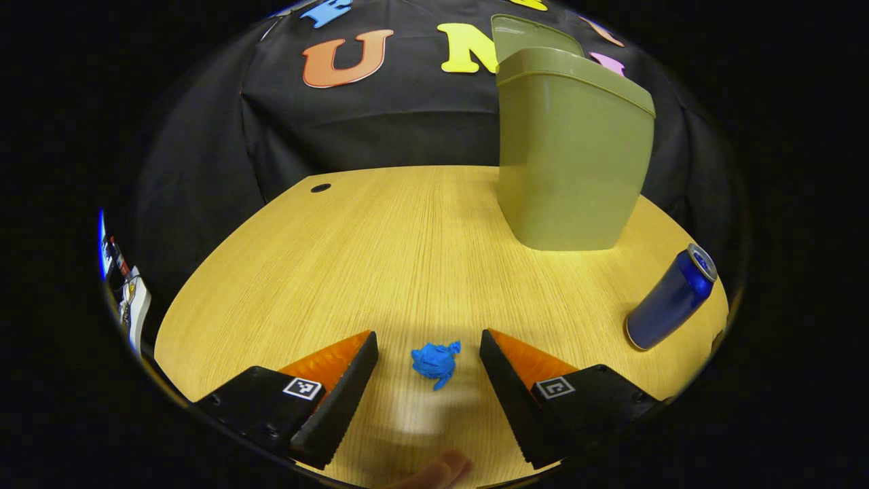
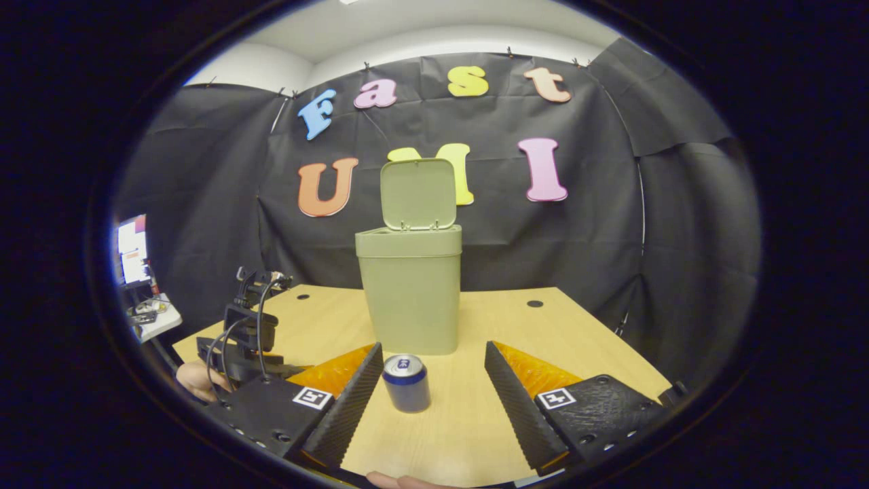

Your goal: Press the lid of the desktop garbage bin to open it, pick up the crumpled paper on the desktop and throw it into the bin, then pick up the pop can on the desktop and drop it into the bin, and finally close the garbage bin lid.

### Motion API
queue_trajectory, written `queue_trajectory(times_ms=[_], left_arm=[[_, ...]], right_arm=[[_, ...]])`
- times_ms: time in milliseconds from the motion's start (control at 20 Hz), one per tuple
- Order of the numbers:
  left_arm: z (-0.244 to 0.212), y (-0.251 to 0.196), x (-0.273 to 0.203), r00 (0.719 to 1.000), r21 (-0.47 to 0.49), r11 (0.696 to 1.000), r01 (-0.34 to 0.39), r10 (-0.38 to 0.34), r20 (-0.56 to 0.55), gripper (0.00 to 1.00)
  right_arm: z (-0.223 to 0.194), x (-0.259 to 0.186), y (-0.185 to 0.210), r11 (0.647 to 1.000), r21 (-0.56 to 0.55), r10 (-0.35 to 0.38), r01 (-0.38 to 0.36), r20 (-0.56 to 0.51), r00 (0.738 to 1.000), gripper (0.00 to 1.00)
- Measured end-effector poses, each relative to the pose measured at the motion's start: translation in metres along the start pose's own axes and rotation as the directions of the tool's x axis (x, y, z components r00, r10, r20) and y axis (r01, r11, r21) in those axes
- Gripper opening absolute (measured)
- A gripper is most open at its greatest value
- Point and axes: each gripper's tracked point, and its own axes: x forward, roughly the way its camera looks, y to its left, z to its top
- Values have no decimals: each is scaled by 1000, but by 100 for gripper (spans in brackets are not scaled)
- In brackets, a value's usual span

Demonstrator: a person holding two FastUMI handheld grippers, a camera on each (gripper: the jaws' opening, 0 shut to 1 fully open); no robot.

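While the bin (image 2: 414, 299) lid (image 2: 417, 193) stands open at the far side, we've got the left gripper (image 1: 429, 343) spread around the paper (image 1: 436, 363), not touching. Right gripper (image 2: 432, 356) spread too, can (image 2: 406, 384) upright between its fingers. Paper's tiny, so closing off-centre could flick it away.

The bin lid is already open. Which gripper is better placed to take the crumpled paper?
Left. The left gripper is open, with the blue crumpled paper between its fingers. The right gripper is open around the pop can instead.
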Motion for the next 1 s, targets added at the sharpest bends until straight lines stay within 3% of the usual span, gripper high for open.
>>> queue_trajectory(times_ms=[500,550,600,650,700,1000], left_arm=[[-17,-20,13,996,10,998,67,-66,-55,78],[-17,-19,12,996,10,998,67,-67,-53,71],[-18,-19,10,996,9,998,60,-59,-59,70],[-18,-18,11,997,8,998,55,-55,-62,53],[-18,-19,11,997,12,998,56,-55,-60,42],[-4,-13,-5,999,11,999,49,-49,-16,35]], right_arm=[[-15,9,6,1000,1,3,-3,-40,999,94],[-17,10,6,1000,4,2,-2,-46,999,94],[-18,11,6,1000,6,2,-2,-49,999,94],[-18,11,6,1000,5,2,-1,-51,999,94],[-19,11,5,1000,4,1,0,-52,999,94],[-29,16,6,1000,0,-13,13,-65,998,94]])
